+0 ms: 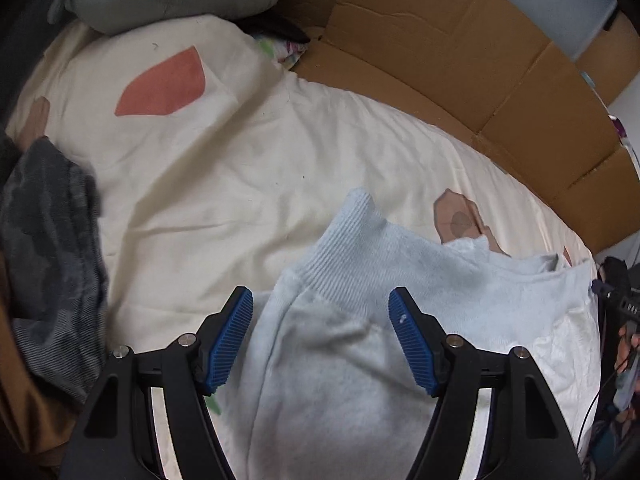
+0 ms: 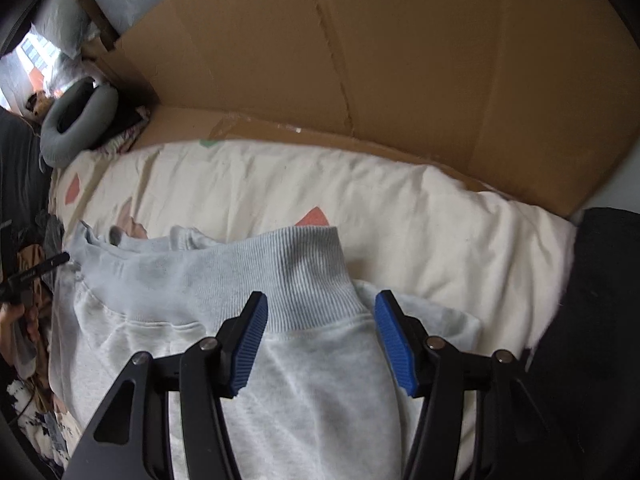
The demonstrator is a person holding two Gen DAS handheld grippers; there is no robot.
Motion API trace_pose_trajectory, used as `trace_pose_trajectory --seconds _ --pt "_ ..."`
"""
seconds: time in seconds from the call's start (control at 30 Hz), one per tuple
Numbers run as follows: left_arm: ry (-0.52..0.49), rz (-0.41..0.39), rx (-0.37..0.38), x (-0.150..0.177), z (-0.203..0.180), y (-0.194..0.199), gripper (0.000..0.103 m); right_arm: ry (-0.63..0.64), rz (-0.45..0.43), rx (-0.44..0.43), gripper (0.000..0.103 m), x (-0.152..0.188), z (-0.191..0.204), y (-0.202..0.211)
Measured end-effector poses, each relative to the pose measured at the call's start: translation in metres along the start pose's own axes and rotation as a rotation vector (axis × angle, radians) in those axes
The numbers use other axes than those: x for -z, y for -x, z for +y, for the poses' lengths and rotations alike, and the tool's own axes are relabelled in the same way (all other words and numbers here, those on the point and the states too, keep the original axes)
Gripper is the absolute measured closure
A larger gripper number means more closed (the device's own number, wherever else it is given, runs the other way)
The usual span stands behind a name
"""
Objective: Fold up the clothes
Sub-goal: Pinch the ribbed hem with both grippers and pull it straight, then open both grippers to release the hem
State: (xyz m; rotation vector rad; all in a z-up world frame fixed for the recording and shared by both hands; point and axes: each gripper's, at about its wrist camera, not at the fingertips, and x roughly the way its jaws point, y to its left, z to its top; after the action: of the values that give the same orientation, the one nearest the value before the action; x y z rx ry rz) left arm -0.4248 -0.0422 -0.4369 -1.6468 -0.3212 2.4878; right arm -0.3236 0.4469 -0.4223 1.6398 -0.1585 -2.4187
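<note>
So that its ribbed cuffs can be taken for folding, the pale sweatshirt [image 2: 320, 392] is straddled on the bed [image 1: 224, 168] by the left gripper [image 1: 321, 300] and right gripper [image 2: 321, 306], fingers open, nothing gripped.

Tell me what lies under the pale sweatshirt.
The pale sweatshirt lies on a cream duvet printed with coral and tan shapes; a tan shape pokes out beside its ribbed cuff. Anything directly beneath the fabric is covered.

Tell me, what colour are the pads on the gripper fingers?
Blue, ribbed pads on black fingers; clearest in the right wrist view.
</note>
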Motion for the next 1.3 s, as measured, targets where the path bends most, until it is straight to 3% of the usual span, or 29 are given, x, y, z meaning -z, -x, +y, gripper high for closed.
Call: trace_pose_trajectory --seconds 0.2,0.3,0.37,0.43,0.47,0.5,0.63,1.0,1.2,1.3 --pt "-0.06 0.046 0.007 -0.005 -0.008 -0.013 0.032 0.009 0.072 0.029 0.049 0.0 -0.004 -0.027" --pt "-0.063 0.027 0.027 -0.008 -0.01 -0.01 0.032 -0.005 0.08 0.034 0.05 0.001 -0.006 -0.035" --pt "-0.072 0.008 0.034 -0.01 -0.012 -0.005 0.042 0.012 0.066 0.05 0.062 0.001 -0.002 -0.034" --pt "-0.098 0.007 0.018 -0.011 -0.015 -0.004 0.059 0.04 0.044 0.074 0.086 0.002 0.001 -0.027" --pt "-0.112 0.011 0.009 -0.011 -0.015 -0.004 0.063 0.052 0.031 0.081 0.088 0.002 0.003 -0.022" --pt "-0.127 0.019 -0.003 -0.01 -0.015 -0.004 0.076 0.062 0.018 0.083 0.089 0.003 0.003 -0.017" --pt "-0.151 0.008 -0.003 -0.01 -0.013 0.001 0.094 0.084 -0.047 0.098 0.092 0.0 0.004 0.007" --pt "-0.121 -0.153 0.075 -0.006 -0.011 0.037 0.096 0.078 -0.186 0.193 0.093 -0.015 0.013 0.029" --pt "-0.082 -0.028 0.024 -0.004 -0.012 -0.001 0.094 0.004 -0.113 0.162 0.089 -0.016 -0.004 0.005" --pt "-0.097 -0.063 -0.024 -0.003 -0.018 0.01 0.08 -0.043 -0.084 0.123 0.082 -0.014 -0.014 0.001"
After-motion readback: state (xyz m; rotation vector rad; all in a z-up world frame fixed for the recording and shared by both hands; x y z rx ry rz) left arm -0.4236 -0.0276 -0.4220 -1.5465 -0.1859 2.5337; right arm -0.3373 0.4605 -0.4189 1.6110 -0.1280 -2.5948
